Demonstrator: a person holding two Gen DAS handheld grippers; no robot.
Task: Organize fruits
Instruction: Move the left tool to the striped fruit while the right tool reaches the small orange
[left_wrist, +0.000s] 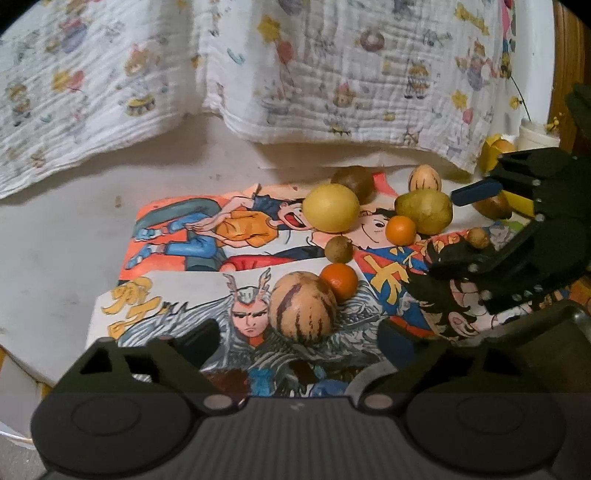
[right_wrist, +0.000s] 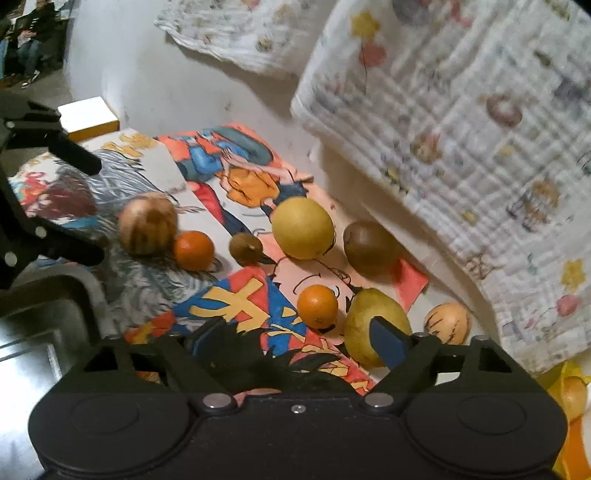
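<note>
Surface: we find a pale table (left_wrist: 55, 236) with overlapping cartoon drawings (left_wrist: 207, 236) laid flat on it; a printed cloth (left_wrist: 332, 74) hangs behind.
Fruit, left side: we note a striped melon (left_wrist: 300, 308) on the nearest drawing, with an orange (left_wrist: 339, 280) touching its right flank and a small brown fruit (left_wrist: 338, 249) just beyond.
Fruit, middle: a yellow round fruit (left_wrist: 331, 208) sits further back, a dark brown fruit (left_wrist: 351, 181) behind it.
Fruit, right side: we see a green pear (left_wrist: 424, 210) with a second orange (left_wrist: 401, 230) touching its front, a small striped fruit (left_wrist: 424, 179) behind the pear, and a tiny brown fruit (left_wrist: 478, 237) near the right gripper's fingers.
Left gripper (left_wrist: 295, 341): we record the jaws well apart with nothing held; the striped melon lies just ahead of them, between the finger lines but untouched.
Right gripper (right_wrist: 295, 339): we record the jaws apart and empty; in its own view the blue-padded finger (right_wrist: 388, 341) overlaps the pear, and we cannot tell whether it touches.
Other items: a metal tray (right_wrist: 44, 314) lies at the near edge, and a yellow bag (right_wrist: 569, 391) at the far right holds more fruit.
</note>
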